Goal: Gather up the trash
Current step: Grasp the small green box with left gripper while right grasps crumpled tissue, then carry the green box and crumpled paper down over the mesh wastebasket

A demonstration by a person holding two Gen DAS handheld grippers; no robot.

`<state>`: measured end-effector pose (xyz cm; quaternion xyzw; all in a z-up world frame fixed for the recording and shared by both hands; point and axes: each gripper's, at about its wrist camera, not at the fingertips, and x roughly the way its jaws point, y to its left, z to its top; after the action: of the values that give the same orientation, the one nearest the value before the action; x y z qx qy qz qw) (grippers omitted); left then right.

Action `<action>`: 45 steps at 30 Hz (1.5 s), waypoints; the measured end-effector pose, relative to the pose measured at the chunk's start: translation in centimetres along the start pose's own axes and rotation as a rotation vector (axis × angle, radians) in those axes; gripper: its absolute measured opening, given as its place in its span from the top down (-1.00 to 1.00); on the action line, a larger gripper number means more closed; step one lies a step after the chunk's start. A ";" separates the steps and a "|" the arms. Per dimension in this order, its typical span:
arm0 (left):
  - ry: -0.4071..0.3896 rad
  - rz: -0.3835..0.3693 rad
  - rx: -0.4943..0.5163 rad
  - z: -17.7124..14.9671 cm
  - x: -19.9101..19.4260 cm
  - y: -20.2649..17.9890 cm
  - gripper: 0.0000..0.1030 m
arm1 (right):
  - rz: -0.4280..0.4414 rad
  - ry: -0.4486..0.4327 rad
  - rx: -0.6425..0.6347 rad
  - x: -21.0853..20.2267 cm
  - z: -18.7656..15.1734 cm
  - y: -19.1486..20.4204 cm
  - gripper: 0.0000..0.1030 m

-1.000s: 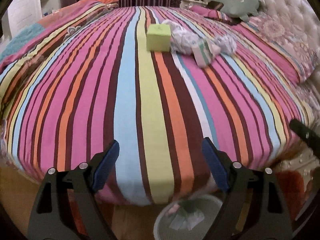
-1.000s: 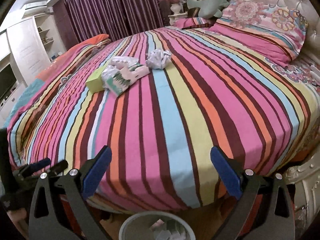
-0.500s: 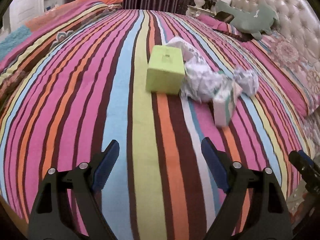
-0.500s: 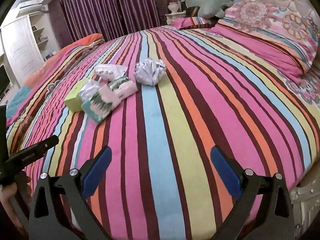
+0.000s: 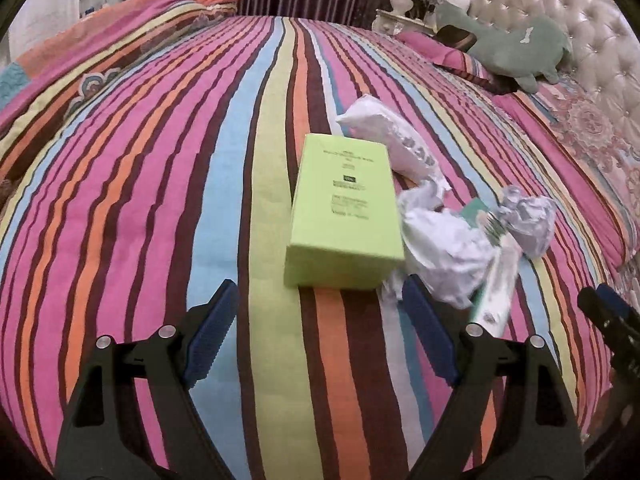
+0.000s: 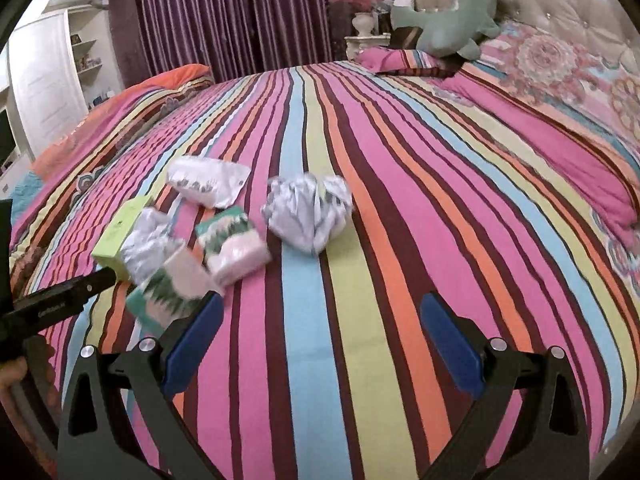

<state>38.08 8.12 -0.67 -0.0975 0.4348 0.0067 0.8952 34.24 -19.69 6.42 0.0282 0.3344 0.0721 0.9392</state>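
Note:
A pile of trash lies on the striped bed. In the left wrist view a lime-green box (image 5: pixel 346 210) sits just ahead of my open, empty left gripper (image 5: pixel 318 312), with a white packet (image 5: pixel 390 142), crumpled white paper (image 5: pixel 444 252) and a crumpled silver wrapper (image 5: pixel 528 220) to its right. In the right wrist view the green box (image 6: pixel 118 236), two green-and-white tissue packs (image 6: pixel 232 242) (image 6: pixel 172 290), the white packet (image 6: pixel 206 180) and the silver wrapper (image 6: pixel 308 212) lie ahead and left of my open, empty right gripper (image 6: pixel 320 340).
The striped bedspread (image 5: pixel 160 200) fills both views. A green plush toy (image 6: pixel 452 16) and pillows (image 6: pixel 552 92) lie by the tufted headboard (image 5: pixel 560 12) at the right. Purple curtains (image 6: pixel 232 12) hang at the back. The left gripper's body (image 6: pixel 52 308) shows at the left edge.
Both grippers have moved forward over the bed toward the trash pile. The bin at the bed's foot has dropped out of view. The jaws stayed open.

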 end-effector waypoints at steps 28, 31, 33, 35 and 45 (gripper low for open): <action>0.037 0.088 0.071 4.6 6.0 -0.1 -0.12 | -0.002 0.139 -0.054 10.2 5.5 0.6 -0.23; 0.036 0.076 0.061 4.3 5.4 0.4 -0.12 | 0.000 0.148 -0.056 9.9 5.4 0.7 -0.08; 0.034 0.081 0.058 4.0 4.9 0.7 -0.12 | -0.005 0.139 -0.048 9.1 5.2 0.6 -0.07; 0.019 0.082 0.053 3.4 3.8 1.0 -0.12 | 0.001 0.135 -0.027 8.1 4.7 0.2 -0.07; -0.014 0.060 0.022 -1.7 -2.3 1.5 -0.12 | 0.009 0.118 0.035 2.5 1.9 -1.5 -0.07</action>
<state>35.21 9.47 -0.16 -0.0745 0.4313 0.0297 0.8986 37.53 -20.81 6.20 0.0420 0.3905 0.0718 0.9168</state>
